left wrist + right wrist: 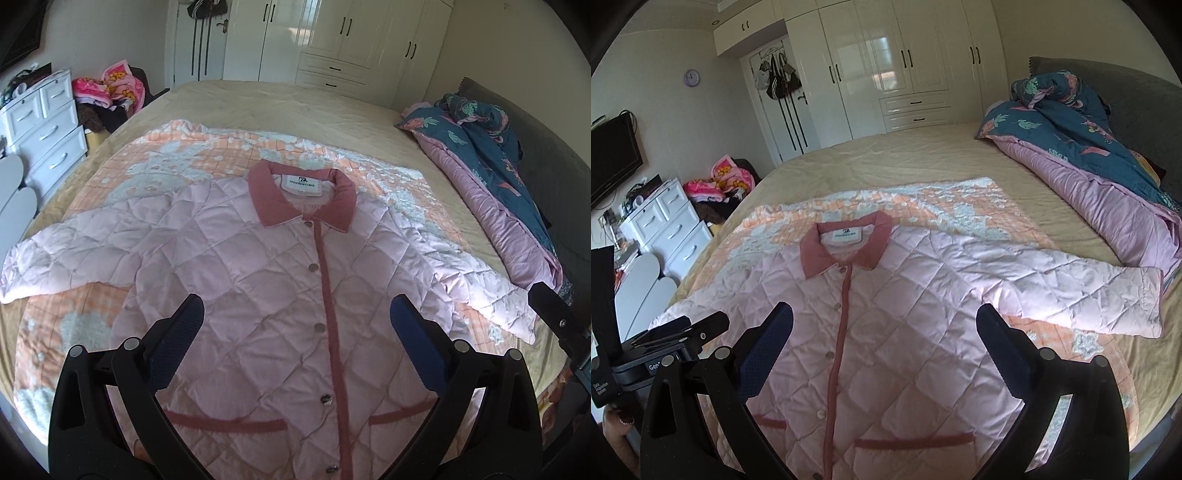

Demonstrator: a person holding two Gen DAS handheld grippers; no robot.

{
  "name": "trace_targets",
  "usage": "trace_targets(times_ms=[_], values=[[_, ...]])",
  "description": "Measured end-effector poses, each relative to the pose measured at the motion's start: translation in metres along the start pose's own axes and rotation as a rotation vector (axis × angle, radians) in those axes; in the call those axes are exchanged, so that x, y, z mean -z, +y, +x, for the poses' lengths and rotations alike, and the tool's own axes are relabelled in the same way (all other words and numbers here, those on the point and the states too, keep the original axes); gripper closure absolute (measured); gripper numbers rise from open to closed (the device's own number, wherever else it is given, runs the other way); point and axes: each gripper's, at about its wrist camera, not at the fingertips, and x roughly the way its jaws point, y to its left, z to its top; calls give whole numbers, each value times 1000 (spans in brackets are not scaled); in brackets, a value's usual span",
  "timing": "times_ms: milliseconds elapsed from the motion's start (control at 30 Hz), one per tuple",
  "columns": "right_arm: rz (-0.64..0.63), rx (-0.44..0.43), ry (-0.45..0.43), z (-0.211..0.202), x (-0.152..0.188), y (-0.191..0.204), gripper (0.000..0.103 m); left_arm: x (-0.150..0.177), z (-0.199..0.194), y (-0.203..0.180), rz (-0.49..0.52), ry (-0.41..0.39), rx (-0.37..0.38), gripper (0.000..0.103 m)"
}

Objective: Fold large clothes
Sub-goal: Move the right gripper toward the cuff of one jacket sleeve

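Left wrist view: pale pink quilted jacket with rose collar and snap placket [258,295], spread flat, front up, buttoned, on peach-and-white patterned blanket [155,162] over tan bed [295,107].
Left gripper [295,314]: released, jaws wide, hovering above the chest, touching nothing.
Right wrist view: right gripper [884,325] likewise spread, empty, above the jacket.
Handling: likely light, puffy, soft; smooth shell probably slippery.
Grasp: sleeve cuff [1145,302] or shoulder seam, pinching both layers.

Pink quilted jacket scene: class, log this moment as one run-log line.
pink quilted jacket: flat, buttoned, sleeves spread | under it: orange-and-white blanket | left hand-held gripper: open, empty | right hand-held gripper: open, empty
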Motion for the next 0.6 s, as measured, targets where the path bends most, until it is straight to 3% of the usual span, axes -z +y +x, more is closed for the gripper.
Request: trace_targets(times_ms=[400, 600], values=[[111, 40, -77, 21, -40, -40, 4, -43, 26, -22, -10, -21, 36, 8], [187, 102, -105, 33, -51, -76, 4, -53, 46, -35, -4, -22, 72, 8]])
